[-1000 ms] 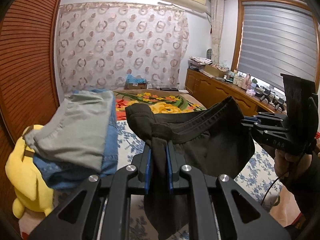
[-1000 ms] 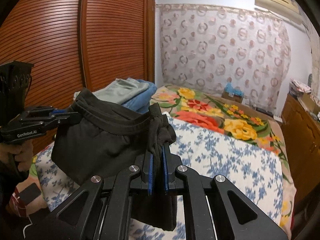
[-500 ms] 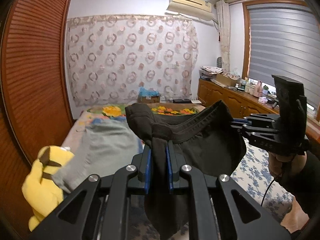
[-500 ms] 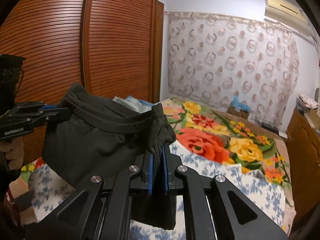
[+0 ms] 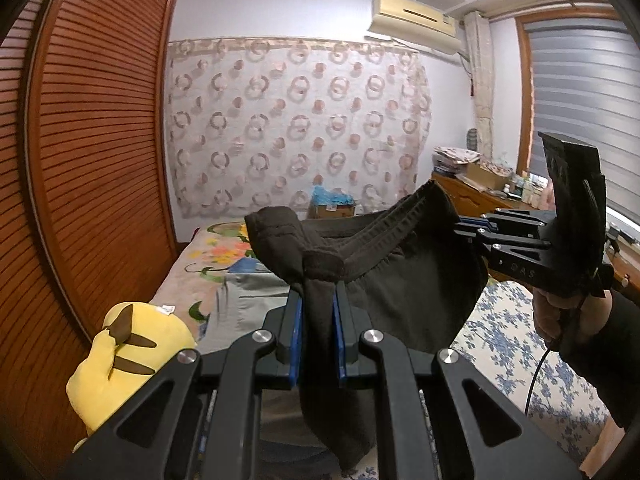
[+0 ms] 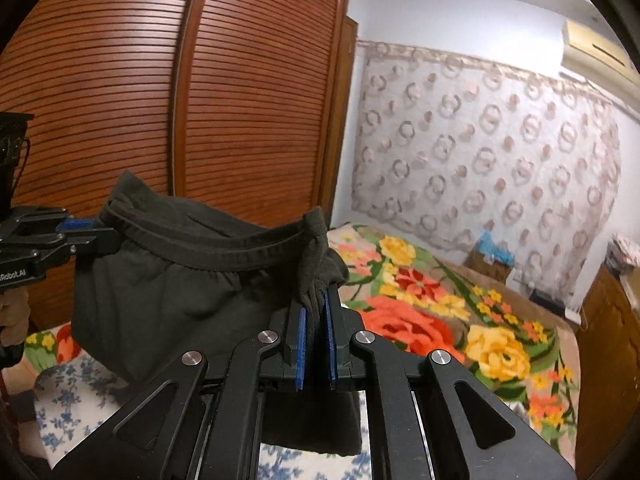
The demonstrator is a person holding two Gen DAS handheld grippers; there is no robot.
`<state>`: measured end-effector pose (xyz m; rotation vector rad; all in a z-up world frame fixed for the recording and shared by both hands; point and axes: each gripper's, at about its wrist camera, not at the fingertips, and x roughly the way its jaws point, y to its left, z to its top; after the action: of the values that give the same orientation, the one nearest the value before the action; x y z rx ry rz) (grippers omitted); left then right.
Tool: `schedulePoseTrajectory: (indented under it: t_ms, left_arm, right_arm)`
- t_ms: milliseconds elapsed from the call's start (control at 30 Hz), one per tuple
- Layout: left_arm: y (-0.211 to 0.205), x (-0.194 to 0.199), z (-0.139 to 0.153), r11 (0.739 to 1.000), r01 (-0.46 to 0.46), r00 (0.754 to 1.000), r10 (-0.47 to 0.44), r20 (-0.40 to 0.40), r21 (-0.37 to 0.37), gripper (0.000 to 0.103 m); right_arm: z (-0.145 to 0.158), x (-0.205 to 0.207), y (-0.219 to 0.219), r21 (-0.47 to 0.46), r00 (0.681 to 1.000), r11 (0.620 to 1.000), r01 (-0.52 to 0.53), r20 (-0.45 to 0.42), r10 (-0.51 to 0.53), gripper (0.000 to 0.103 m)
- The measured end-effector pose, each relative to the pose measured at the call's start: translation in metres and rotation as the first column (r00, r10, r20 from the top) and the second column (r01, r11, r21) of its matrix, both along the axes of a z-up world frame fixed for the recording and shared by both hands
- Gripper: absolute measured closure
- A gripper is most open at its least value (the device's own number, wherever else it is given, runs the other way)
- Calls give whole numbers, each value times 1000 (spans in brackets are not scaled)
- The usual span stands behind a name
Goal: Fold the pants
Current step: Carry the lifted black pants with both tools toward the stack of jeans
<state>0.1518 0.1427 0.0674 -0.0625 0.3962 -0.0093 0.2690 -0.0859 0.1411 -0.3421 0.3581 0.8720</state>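
Note:
Dark pants (image 5: 404,288) hang in the air above the bed, held by their waistband between both grippers. My left gripper (image 5: 318,308) is shut on one end of the waistband. It also shows at the left of the right wrist view (image 6: 92,232). My right gripper (image 6: 314,308) is shut on the other end of the pants (image 6: 160,292). It also shows at the right of the left wrist view (image 5: 464,228). The pants' lower part hangs out of sight below the fingers.
A stack of folded grey and blue clothes (image 5: 248,308) lies on the bed beside a yellow plush toy (image 5: 124,356). The bed has a flowered blanket (image 6: 432,312) and blue-flowered sheet (image 5: 516,344). A slatted wooden wardrobe (image 6: 200,100) stands to the left. A wooden dresser (image 5: 476,196) stands to the right.
Both grippers have risen with the pants and tilted upward. The bed and the folded stack now sit lower in both views. Both grips are unchanged.

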Motion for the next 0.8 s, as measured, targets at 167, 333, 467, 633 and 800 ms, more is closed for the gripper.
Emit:
schedulePoseTrajectory:
  t_ms: [167,333,467,633,800]
  left_arm:
    - [14,-3,-13,998,-53,999,53,5,-32,92]
    - [24,-9,-30,994,-96,995,96,-4,-58,92]
    - [27,-11,-36,990,-122,993,122,-4,-77,92]
    - [32,-12,-44,980,-157,988,157,-13,-122,92]
    - [32,-17,-46,973,-184,983,183,-17,-138,92]
  right_arm:
    - [-1,10,26,-41,998,998,-48,36,50,98]
    - [-10,24,59,-74,995,993,-87,46,91,98]
    - [-18,33,81,-95,993,990,-105,46,110,98]
    - [-22,40,101,-120,989,984,-131,57,139,98]
    - [-23,43,125,-143,981,975,-170,65,180,98]
